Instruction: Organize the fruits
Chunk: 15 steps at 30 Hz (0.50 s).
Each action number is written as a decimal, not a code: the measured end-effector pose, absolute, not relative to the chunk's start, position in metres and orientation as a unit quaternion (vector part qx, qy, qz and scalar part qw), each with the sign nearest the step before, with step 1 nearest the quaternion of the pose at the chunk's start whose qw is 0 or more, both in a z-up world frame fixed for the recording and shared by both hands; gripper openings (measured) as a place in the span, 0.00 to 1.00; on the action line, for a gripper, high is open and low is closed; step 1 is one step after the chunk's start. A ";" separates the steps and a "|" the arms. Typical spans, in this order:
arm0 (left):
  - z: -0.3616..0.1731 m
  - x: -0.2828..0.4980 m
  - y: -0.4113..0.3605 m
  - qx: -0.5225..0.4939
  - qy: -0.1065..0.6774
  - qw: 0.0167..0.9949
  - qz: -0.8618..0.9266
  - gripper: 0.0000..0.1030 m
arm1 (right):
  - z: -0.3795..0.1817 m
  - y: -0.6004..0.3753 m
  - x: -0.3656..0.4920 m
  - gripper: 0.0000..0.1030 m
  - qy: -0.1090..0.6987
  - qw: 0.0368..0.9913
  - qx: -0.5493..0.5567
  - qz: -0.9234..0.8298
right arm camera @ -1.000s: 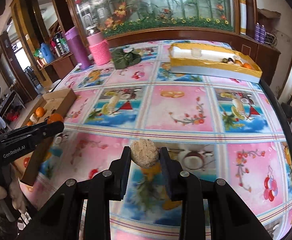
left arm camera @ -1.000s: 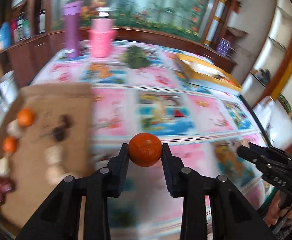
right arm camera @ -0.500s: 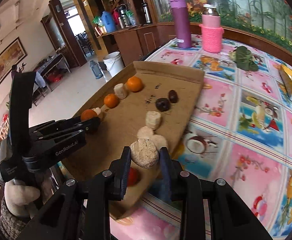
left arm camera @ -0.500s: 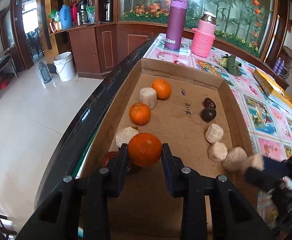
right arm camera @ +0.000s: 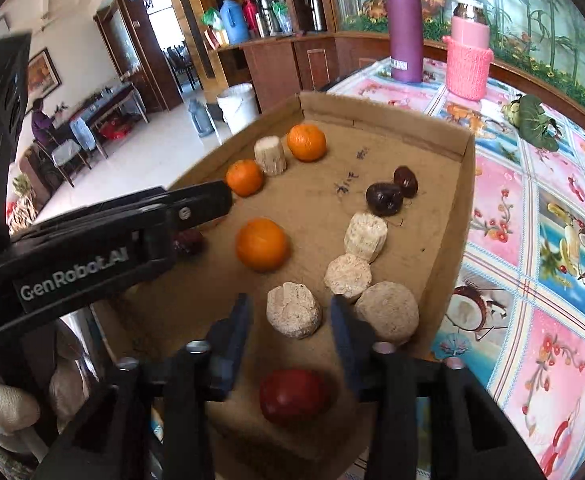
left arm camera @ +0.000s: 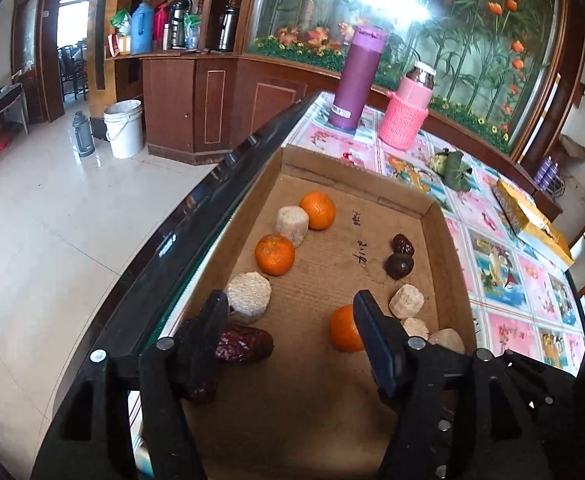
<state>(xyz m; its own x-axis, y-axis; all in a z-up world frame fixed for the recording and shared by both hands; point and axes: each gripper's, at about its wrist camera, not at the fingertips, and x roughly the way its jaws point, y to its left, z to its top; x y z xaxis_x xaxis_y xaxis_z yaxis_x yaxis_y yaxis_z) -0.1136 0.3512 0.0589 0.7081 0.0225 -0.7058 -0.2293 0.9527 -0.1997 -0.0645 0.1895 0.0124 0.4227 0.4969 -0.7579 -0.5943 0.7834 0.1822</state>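
Note:
A shallow cardboard tray (left arm camera: 332,248) at the table's left edge holds oranges, beige chunks and dark dates. My left gripper (left arm camera: 292,320) hangs over the tray's near end with its jaws opening. An orange (left arm camera: 342,328) lies on the cardboard beside the gripper's right finger, free of the pads. In the right wrist view that orange (right arm camera: 261,244) sits just past the left gripper (right arm camera: 220,200). My right gripper (right arm camera: 290,316) is also opening, and a beige chunk (right arm camera: 292,316) stands on the tray (right arm camera: 312,208) between its fingers with gaps on both sides.
A red fruit (right arm camera: 294,396) lies near the tray's front corner and red dates (left arm camera: 244,346) by the left finger. A purple bottle (left arm camera: 356,84), a pink jar (left arm camera: 410,116), a green leaf bundle (left arm camera: 452,164) and a yellow box (left arm camera: 528,216) stand farther along the table.
Both grippers swung from over the tablecloth to the cardboard tray, each carrying its piece. Their jaws then spread, and the orange and the beige chunk now rest on the tray.

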 end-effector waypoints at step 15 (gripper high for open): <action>0.102 -0.178 0.254 -0.027 0.283 0.943 0.175 0.95 | 0.060 0.053 -0.124 0.72 0.340 0.918 0.048 0.196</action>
